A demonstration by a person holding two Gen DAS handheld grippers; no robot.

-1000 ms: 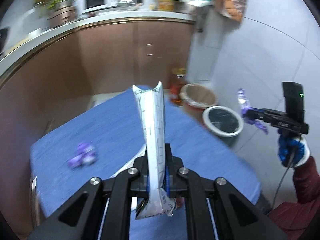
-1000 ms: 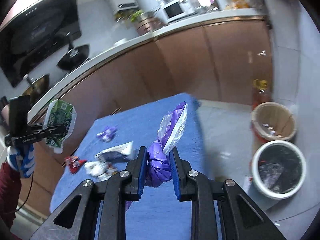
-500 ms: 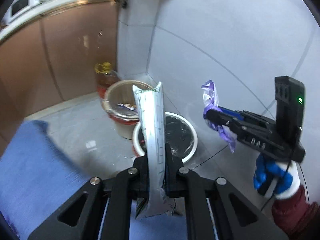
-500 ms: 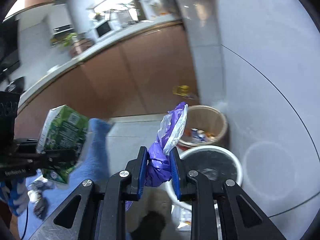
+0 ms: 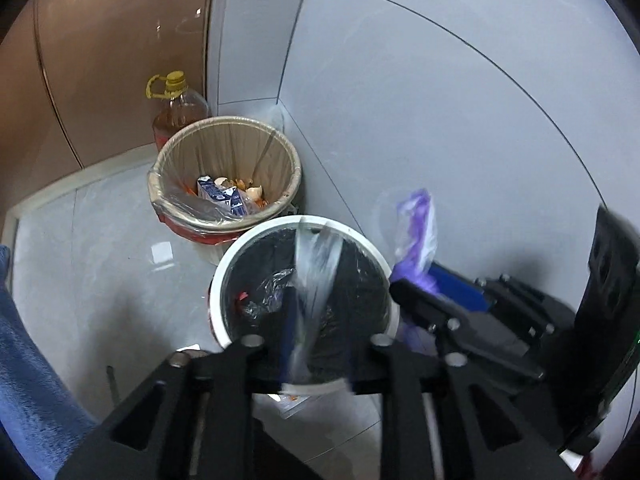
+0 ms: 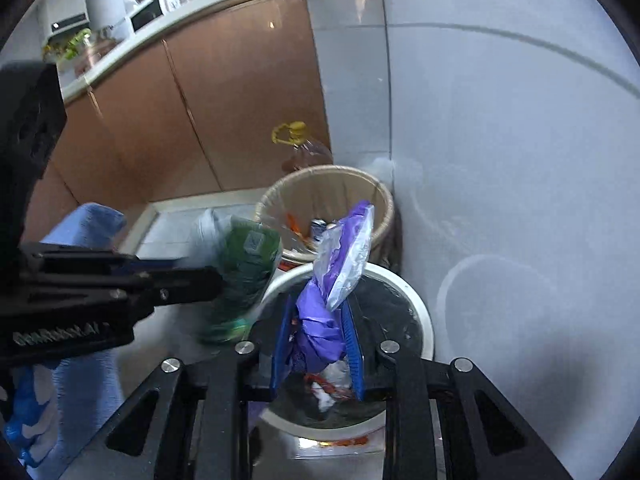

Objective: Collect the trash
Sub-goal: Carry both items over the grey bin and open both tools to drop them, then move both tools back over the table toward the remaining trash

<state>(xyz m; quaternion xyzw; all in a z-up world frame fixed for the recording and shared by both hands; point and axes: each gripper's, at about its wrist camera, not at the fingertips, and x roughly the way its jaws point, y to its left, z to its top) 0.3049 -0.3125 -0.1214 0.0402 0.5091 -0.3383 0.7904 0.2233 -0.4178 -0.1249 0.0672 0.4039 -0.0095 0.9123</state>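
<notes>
The left fingers (image 5: 316,344) have just been opening and now stand apart; the carton (image 5: 314,276) blurs between them, loose, above the white bin (image 5: 224,276); half a second ago they pinched it tight. The right fingers (image 6: 316,344) are narrow, closed on the purple bag (image 6: 320,320), over the same bin (image 6: 416,308); this grip is as before. Both views have swung from the blue bench (image 5: 28,380) to the floor corner, and the bins are much closer now. Only the left view shows inside the tan bin (image 5: 160,176): a small blue box (image 5: 220,196) and eggshells, with the oil bottle (image 5: 176,112) behind it. Only the right view shows the carton's green print (image 6: 244,276), the person's blue glove (image 6: 24,420), and the kitchen counter (image 6: 168,20) far behind.
</notes>
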